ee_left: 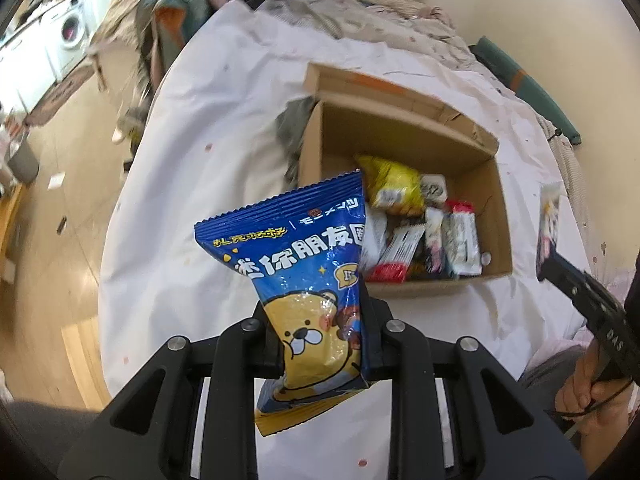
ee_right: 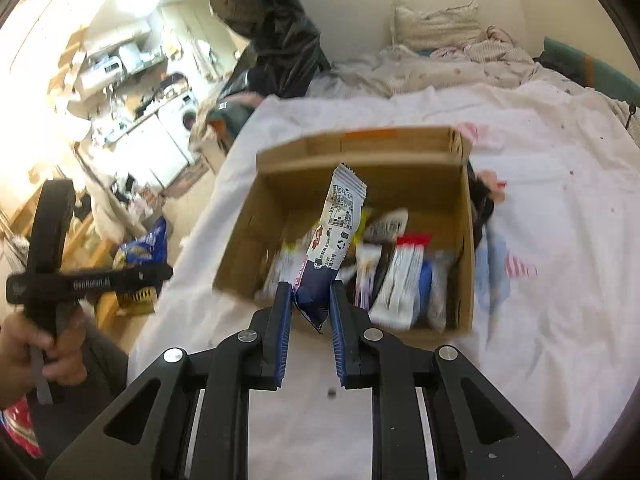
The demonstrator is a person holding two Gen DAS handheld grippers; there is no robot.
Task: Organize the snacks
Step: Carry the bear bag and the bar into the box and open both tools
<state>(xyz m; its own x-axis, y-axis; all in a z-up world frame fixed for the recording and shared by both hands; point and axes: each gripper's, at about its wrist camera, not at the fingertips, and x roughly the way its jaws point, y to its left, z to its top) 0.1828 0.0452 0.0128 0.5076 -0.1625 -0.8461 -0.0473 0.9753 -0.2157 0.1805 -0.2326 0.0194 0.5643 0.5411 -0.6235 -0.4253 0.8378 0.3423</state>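
— Nearest my left camera, what do you have?
— Left gripper (ee_left: 320, 344) clamped on a blue bear snack bag (ee_left: 304, 280), upright, just short of the cardboard box (ee_left: 400, 128).
— And my right?
— Right gripper (ee_right: 310, 300) pinches a slim white-and-navy packet (ee_right: 334, 236) by its lower end, above the box's near wall. Box sits on the white sheet (ee_right: 560, 240), several snacks (ee_right: 404, 276) already inside.
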